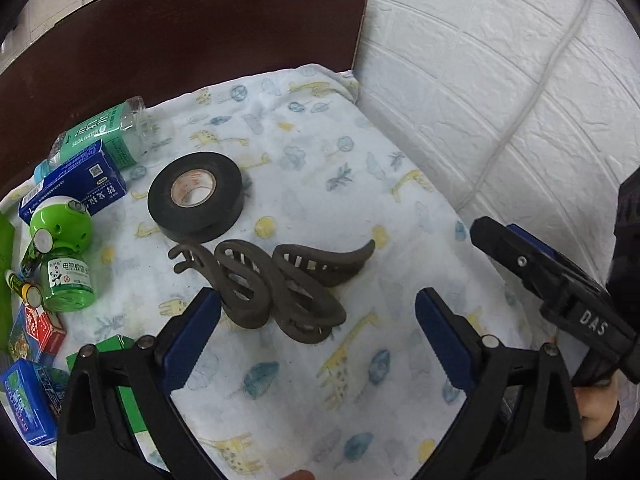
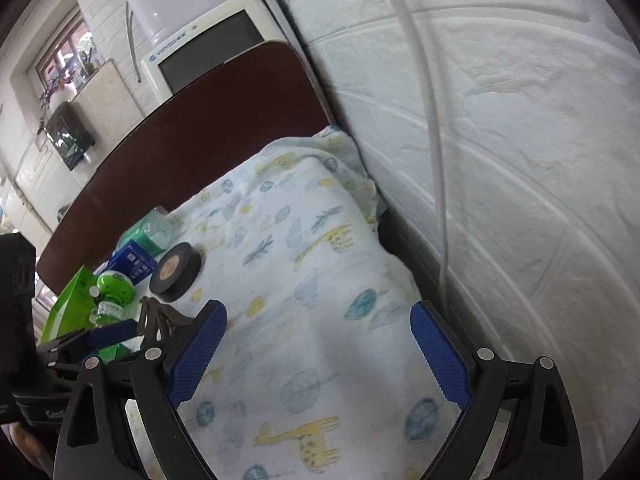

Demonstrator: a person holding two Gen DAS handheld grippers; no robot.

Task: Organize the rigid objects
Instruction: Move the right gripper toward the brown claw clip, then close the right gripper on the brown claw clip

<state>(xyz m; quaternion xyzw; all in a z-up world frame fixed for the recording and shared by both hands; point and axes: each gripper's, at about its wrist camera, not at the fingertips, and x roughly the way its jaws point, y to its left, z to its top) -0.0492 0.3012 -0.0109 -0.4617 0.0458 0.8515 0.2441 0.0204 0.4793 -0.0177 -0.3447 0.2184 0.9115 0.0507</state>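
Note:
A large brown hair claw clip (image 1: 276, 288) lies on the printed cloth (image 1: 320, 152), just ahead of my open left gripper (image 1: 318, 320); its near end sits between the blue pads without touching them. Behind it lies a roll of black tape (image 1: 195, 196). In the right wrist view the clip (image 2: 158, 318) and the tape (image 2: 176, 266) show at the left, and my open right gripper (image 2: 318, 330) hovers over bare cloth (image 2: 320, 240) with nothing between its fingers. The right gripper (image 1: 500, 240) also shows at the right edge of the left wrist view.
At the left are a green soda water bottle (image 1: 108, 132), blue boxes (image 1: 76, 184), a green mosquito-repellent bottle (image 1: 64, 256), small vials and more boxes (image 1: 28, 400). A dark brown headboard (image 1: 180, 48) stands behind. A white embossed wall (image 1: 500, 100) with a cable runs along the right.

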